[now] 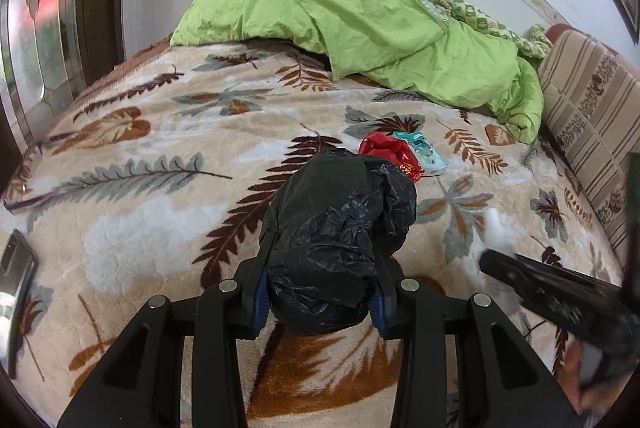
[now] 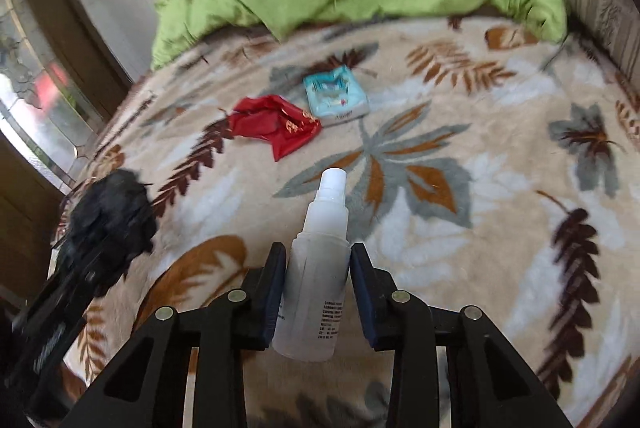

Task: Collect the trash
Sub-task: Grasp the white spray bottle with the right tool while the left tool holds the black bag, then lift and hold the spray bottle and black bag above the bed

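Observation:
My left gripper (image 1: 320,260) is shut on a crumpled black trash bag (image 1: 340,228) and holds it above the leaf-patterned blanket (image 1: 160,148). My right gripper (image 2: 318,276) is shut on a white translucent spray bottle (image 2: 320,268), nozzle pointing away. A crumpled red wrapper (image 2: 276,126) and a light-blue tissue pack (image 2: 334,94) lie side by side on the blanket ahead of both grippers. In the left wrist view the red wrapper (image 1: 390,152) and blue pack (image 1: 424,150) lie just beyond the bag. The bag also shows blurred at the left of the right wrist view (image 2: 108,216).
A rumpled green duvet (image 1: 340,16) is piled at the far end of the bed. A striped cushion (image 1: 592,116) runs along the right side. A glass-panelled door (image 1: 36,40) stands at the left. A dark phone-like object (image 1: 14,264) lies at the blanket's left edge.

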Available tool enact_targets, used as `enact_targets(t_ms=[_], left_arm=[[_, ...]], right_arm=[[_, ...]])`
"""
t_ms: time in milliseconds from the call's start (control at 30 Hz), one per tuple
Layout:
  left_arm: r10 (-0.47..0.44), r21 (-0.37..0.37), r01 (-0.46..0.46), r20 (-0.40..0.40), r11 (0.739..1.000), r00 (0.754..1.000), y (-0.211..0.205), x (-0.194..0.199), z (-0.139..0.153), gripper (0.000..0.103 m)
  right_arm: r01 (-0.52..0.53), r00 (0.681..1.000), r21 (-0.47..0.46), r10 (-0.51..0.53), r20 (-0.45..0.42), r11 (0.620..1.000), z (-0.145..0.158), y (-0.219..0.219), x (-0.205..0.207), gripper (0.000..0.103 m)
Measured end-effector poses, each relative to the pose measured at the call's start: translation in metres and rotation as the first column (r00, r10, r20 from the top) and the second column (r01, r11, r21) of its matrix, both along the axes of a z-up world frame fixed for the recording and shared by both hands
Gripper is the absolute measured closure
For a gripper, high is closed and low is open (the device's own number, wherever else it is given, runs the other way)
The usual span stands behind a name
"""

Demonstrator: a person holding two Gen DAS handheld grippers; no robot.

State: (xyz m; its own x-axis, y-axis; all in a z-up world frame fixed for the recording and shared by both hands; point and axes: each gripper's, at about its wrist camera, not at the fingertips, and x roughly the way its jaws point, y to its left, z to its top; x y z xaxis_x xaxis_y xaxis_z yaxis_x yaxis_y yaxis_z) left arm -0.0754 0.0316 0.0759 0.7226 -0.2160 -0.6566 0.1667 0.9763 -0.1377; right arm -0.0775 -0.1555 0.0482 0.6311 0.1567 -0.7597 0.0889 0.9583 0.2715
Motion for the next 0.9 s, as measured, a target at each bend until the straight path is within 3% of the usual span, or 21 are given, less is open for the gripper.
enact_targets(t_ms=[300,633,900], left_arm=[[0.019,0.157,-0.040,0.135,0.987,0.991,-0.026,-0.027,0.018,0.065],[0.043,0.215,-0.088,0.204,0.973,0.978,-0.034,-0.064,0.036,0.064],[0.008,0.246,-0.058,0.199,0.968,0.980,-0.045,-0.076,0.025,0.064]], right_arm=[[0.049,0.984,-0.073,-0.036,0.176,0.996,0.033,-0.012,-0.063,0.068],[0.073,0.971,0.008,-0.073,0.227,0.997,0.039,-0.040,-0.110,0.068],[0.064,0.967,0.043,-0.072,0.245,0.997,0.040,-0.042,-0.115,0.068]])
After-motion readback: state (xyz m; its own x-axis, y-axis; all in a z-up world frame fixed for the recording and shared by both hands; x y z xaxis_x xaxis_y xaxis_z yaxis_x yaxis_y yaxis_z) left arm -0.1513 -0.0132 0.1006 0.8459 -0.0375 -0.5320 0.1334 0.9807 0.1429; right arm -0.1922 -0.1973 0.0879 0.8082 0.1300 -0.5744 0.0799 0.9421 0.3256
